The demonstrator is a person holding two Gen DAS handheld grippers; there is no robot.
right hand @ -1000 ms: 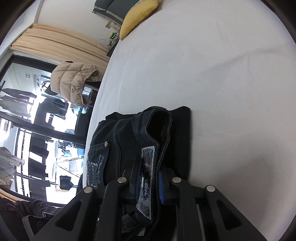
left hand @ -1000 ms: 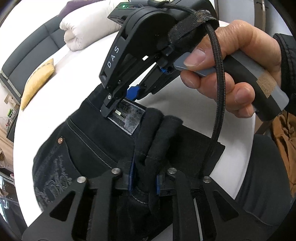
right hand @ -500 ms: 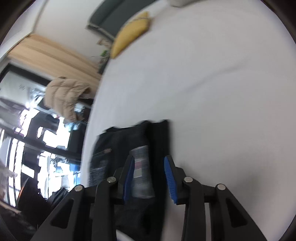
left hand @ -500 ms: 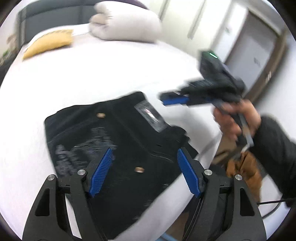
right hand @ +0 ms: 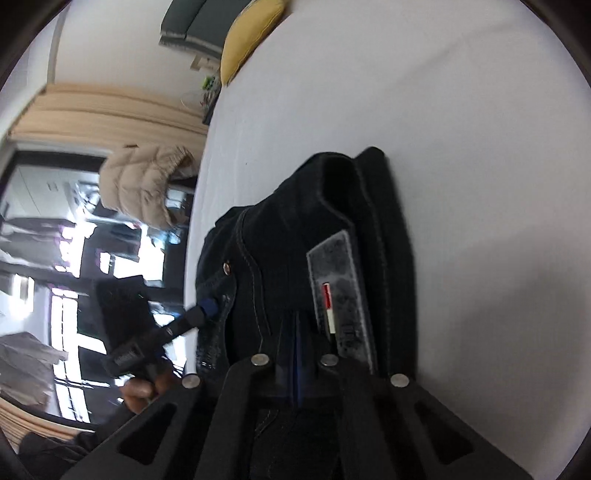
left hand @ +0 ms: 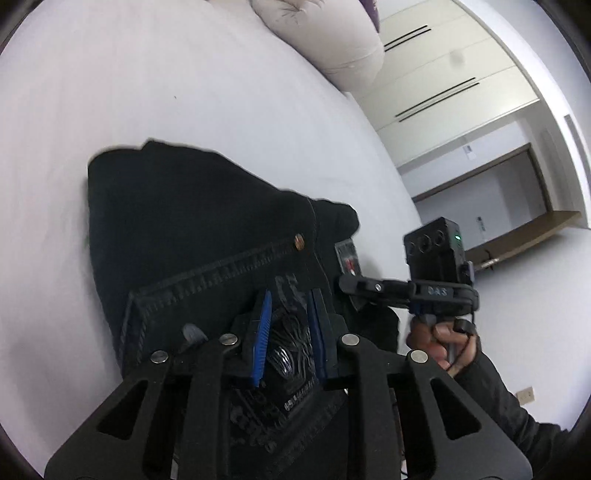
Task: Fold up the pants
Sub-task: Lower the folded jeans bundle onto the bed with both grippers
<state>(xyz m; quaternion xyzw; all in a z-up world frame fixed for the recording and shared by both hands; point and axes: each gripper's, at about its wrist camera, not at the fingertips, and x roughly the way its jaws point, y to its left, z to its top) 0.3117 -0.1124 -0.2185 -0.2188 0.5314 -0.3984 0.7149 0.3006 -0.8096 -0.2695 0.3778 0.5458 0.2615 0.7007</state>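
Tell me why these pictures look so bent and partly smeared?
Left wrist view: a fisheye lens curves the wardrobe doors and darkens the corners; the black pants lose detail in shadow. Right wrist view: the bright window is blown out and streaked, and the white bed bulges.

one pair of black pants [left hand: 192, 229], two grippers [left hand: 288, 332] [right hand: 295, 365], one yellow cushion [right hand: 251, 35], one rolled white duvet [left hand: 325, 40], one bed [left hand: 184, 92], one beige puffer jacket [right hand: 144, 184]

A white bed [left hand: 184, 92] filled the room, a rolled pale duvet [left hand: 332, 40] and yellow cushion [right hand: 251, 33] near its far end. Beyond the bed, white wardrobes [left hand: 443, 74], beige curtains [right hand: 110, 110] and bright windows [right hand: 70, 295].
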